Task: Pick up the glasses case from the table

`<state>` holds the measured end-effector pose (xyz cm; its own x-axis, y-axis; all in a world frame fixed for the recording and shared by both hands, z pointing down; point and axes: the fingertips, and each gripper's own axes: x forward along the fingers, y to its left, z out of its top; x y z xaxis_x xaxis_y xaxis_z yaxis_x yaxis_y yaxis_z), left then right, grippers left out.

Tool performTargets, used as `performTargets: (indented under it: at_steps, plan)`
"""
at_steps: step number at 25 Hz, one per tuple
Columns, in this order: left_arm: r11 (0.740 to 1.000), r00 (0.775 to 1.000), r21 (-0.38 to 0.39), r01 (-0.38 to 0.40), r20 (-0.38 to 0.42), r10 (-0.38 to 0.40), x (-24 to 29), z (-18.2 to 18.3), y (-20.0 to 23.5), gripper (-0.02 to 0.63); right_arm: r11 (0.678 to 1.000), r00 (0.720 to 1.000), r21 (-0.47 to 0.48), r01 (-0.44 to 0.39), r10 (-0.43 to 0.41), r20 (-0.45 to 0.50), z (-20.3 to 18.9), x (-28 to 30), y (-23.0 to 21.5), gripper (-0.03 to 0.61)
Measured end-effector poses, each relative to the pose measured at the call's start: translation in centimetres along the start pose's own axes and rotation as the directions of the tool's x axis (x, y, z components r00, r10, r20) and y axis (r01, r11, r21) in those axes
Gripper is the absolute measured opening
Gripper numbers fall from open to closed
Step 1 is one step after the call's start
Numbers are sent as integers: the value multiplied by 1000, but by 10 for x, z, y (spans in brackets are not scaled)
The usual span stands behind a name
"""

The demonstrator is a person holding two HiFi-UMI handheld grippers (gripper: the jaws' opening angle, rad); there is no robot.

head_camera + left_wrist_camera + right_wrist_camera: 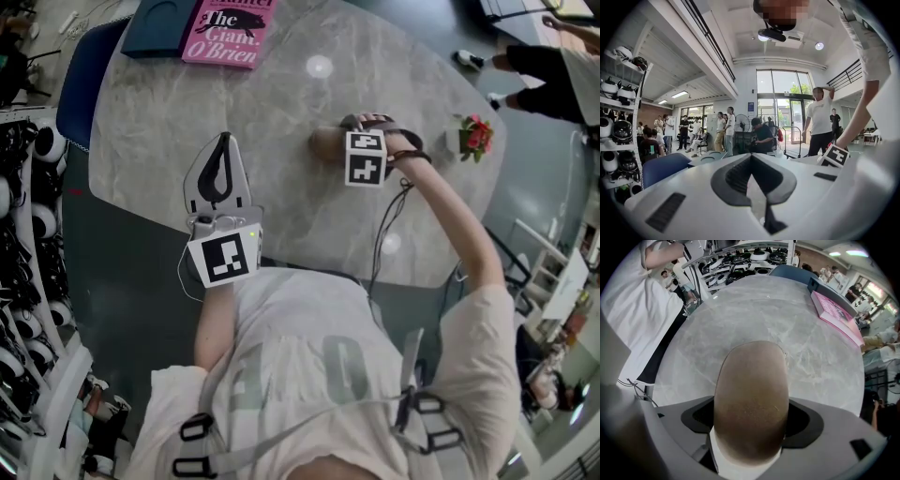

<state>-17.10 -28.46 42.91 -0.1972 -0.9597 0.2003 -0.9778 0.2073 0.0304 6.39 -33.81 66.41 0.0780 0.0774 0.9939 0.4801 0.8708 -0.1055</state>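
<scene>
Jaws of your right gripper [342, 142] clamp a brown, matte glasses case [752, 399] with rounded ends. Its smooth oval end pokes out past them over the grey marble-patterned worktop [375, 75], right of centre in the head view. Your left gripper [222, 164] hovers at the worktop's near edge, lower left, jaws closed together on nothing. A pink book [230, 33] lies at the top of the frame.

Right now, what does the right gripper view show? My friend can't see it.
A brown case is gripped between the jaws, filling the middle. Behind it lies a grey marble table with a pink book at the far right.
</scene>
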Motion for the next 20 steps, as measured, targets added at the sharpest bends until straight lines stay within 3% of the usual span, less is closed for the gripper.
performTargets:
  at_steps: [20]
  plan:
    - [1000, 1000, 13, 10, 20, -10, -11, 6, -6, 3, 999, 1000, 36, 19, -18, -6, 4, -2, -6, 371]
